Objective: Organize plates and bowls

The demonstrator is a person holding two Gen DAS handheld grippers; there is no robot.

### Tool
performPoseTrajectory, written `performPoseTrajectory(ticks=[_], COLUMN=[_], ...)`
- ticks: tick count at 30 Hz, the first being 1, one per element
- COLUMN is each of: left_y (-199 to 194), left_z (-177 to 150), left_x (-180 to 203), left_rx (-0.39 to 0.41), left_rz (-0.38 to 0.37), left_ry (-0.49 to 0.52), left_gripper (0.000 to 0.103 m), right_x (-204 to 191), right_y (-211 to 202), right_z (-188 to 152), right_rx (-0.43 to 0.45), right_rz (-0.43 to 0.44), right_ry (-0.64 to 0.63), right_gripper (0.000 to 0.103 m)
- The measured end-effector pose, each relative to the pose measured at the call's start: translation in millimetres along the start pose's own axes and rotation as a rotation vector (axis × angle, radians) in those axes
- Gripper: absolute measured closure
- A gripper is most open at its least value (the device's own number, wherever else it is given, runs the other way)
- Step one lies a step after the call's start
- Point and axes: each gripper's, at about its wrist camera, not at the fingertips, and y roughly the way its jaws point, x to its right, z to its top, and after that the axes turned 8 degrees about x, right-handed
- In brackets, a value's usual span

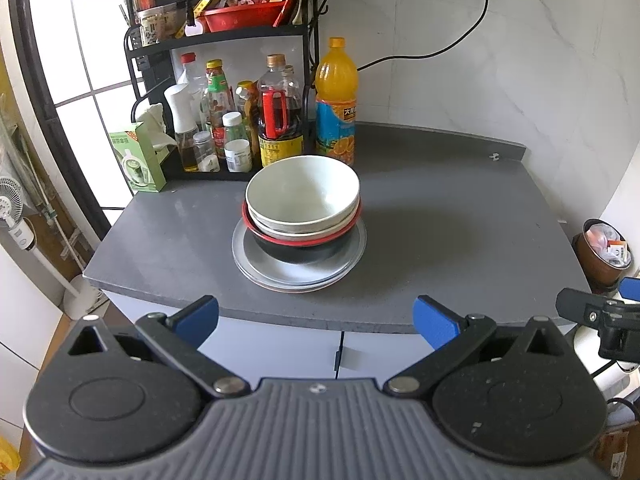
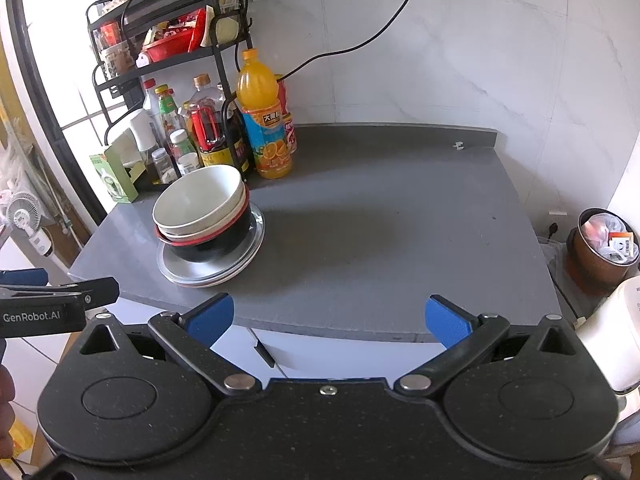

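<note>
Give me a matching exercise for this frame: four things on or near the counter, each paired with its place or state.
Things:
1. white bowl
2. black bowl
3. orange juice bottle
4. left tongs

Places or states:
A. open, holding nothing
B. top of the stack
C. standing behind the stack, by the rack
D. directly on the grey plates, red rim

Pairs: 1-B, 2-D, 3-C, 4-A

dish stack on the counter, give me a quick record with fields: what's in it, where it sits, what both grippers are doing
stack top: white ceramic bowl, nested in a second white bowl
stack middle: black bowl with red rim
stack base: grey round plates, several
surface: dark grey countertop, stack near its left front
behind stack: orange juice bottle
left gripper: open, empty, short of the counter edge
right gripper: open, empty, off to the right of the stack
</note>
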Motion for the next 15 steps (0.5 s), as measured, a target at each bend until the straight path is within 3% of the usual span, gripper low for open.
performPoseTrajectory(ticks=[15], left_y=[3.3], left_z=[3.6], left_x=[0.9], left_rx=[-0.011], left_rz=[0.013], left_ry=[-0.007], left_gripper=[0.000], right_x=[2.0], right_y=[-1.4], right_z=[4.3], right_rx=[0.013], right_rz=[0.009], right_ry=[-0.012], right_gripper=[0.000])
